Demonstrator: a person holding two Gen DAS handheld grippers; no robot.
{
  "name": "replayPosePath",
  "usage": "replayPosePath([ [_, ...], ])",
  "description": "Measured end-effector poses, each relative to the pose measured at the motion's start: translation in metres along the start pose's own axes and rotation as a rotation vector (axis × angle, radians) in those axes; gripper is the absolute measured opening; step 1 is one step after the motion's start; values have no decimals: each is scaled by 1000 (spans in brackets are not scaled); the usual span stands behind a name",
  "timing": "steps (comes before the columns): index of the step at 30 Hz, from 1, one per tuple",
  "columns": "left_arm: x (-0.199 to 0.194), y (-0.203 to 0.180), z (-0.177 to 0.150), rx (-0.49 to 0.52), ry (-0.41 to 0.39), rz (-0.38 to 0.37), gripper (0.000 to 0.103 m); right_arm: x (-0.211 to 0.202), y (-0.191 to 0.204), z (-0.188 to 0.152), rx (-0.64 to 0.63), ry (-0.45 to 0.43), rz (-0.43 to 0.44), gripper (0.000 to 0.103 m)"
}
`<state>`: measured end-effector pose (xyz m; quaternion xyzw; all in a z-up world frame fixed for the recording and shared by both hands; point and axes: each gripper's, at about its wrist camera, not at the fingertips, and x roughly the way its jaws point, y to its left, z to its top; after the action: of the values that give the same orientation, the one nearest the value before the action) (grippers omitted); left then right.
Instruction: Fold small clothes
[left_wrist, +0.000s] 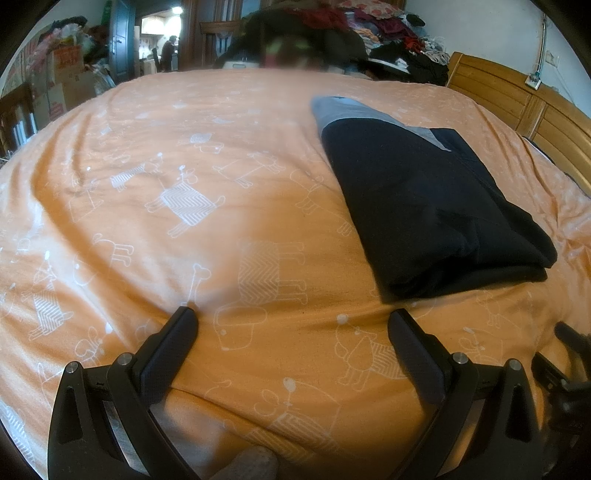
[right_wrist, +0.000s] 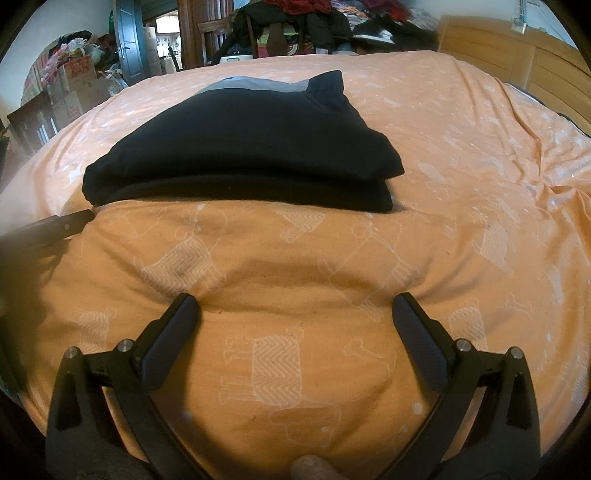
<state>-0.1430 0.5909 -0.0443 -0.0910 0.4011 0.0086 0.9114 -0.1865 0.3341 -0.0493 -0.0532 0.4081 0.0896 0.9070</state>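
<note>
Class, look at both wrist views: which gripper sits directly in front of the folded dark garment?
The right gripper: the folded dark garment lies straight ahead between its fingers, whereas it lies off to the right of the left gripper.

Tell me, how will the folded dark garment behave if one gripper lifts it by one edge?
The dark garment is soft stacked cloth, so it would probably droop and unfold. It looks thick, likely light for its bulk. On the orange bedcover, pushing may bunch it instead of sliding.

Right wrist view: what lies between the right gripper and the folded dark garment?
Only bare orange bedsheet; nothing else lies between the open right gripper and the folded dark garment, as the right wrist view shows.
</note>
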Motion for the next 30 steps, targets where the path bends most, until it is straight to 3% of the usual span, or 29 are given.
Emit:
replayPosePath([
  [6,-1,-2,1,6,2,10,103,-2,1,-1,-5,-2,4,103],
  [16,4,-22,5,79,28,123,103,-1,1,-4,-34,-5,21,103],
  [30,7,-24,6,86,43,135,103,1,6,-5,-47,-10,15,103],
])
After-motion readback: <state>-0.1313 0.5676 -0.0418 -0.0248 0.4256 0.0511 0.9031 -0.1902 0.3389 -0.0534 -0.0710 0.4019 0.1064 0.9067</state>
